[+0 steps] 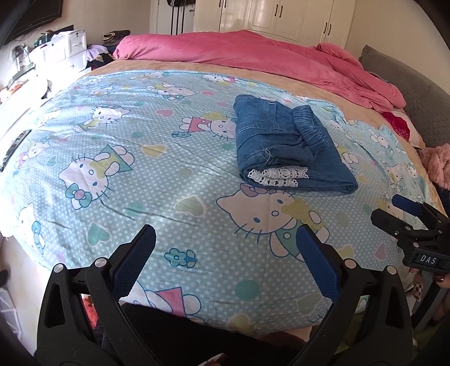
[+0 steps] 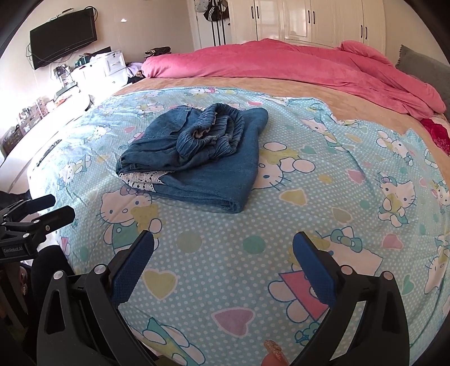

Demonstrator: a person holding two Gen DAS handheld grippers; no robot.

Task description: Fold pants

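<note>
The blue denim pants lie folded into a compact bundle on the light blue cartoon-cat sheet, with the elastic waistband on top and a strip of white lace showing at the near edge. In the right wrist view the pants sit ahead and to the left. My left gripper is open and empty, held back near the bed's front edge. My right gripper is open and empty too, also short of the bundle. Each gripper shows at the edge of the other's view: the right gripper and the left gripper.
A rumpled pink duvet lies across the far side of the bed, with a grey headboard at right. White wardrobes stand behind. A wall television and cluttered white drawers are at left. A pink fluffy item rests at the right edge.
</note>
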